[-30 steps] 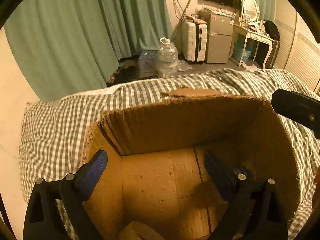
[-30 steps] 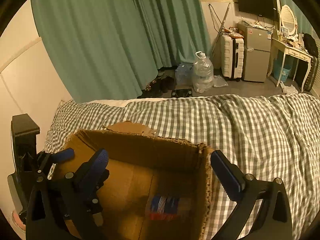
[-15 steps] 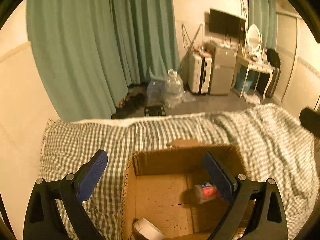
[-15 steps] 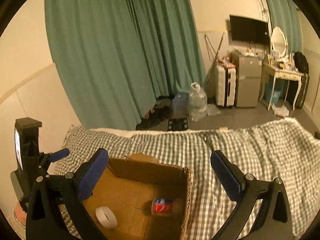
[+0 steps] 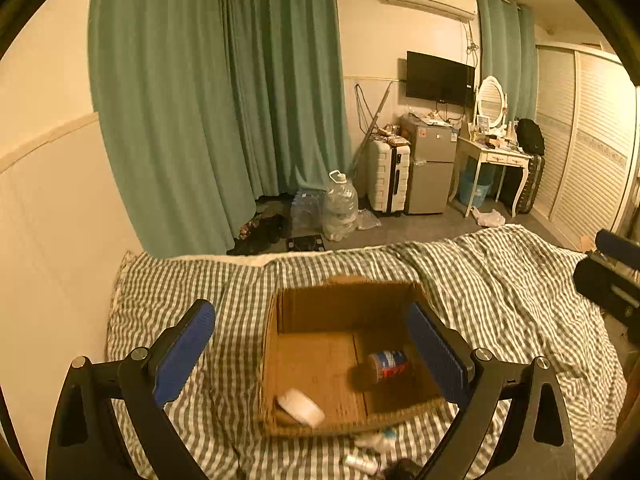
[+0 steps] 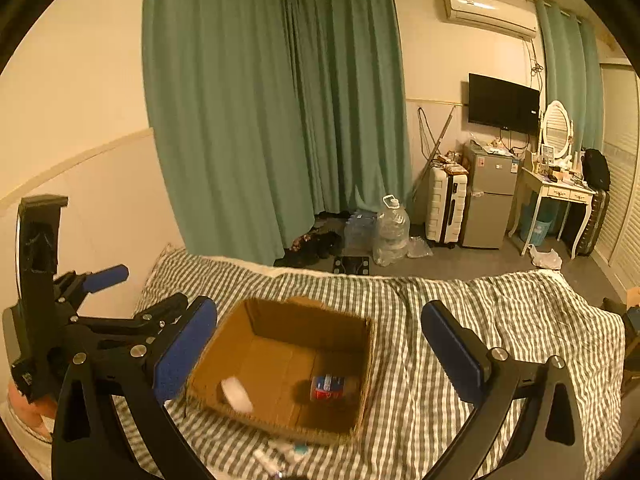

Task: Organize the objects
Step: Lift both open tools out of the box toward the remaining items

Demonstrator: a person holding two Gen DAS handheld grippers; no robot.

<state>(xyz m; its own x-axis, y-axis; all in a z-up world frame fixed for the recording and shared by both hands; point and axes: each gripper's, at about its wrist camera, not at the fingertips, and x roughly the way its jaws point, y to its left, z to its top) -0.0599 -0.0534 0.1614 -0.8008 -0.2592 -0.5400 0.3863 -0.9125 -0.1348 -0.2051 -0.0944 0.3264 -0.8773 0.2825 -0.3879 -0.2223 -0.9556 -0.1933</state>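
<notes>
**Cardboard box on checked bedspread: contents and loose stock**

Cardboard box (image 5: 344, 308), open-topped, on bedspread (image 5: 500, 280). Inside: white tape roll (image 5: 301, 406) at near left, jar with red-blue label (image 5: 387, 365) lying on its side at right. Outside, just beside the near wall: small pale items (image 5: 374, 442), blurred. Left gripper (image 5: 316, 354) and right gripper (image 6: 320, 350): fingers wide apart, empty, high above the box. Next pick likely the loose items: descend near the wall without snagging cloth

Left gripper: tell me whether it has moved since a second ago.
Yes. The left gripper has pulled up and back from the cardboard box, which filled its view before and now sits small on the checked bedspread.
</notes>
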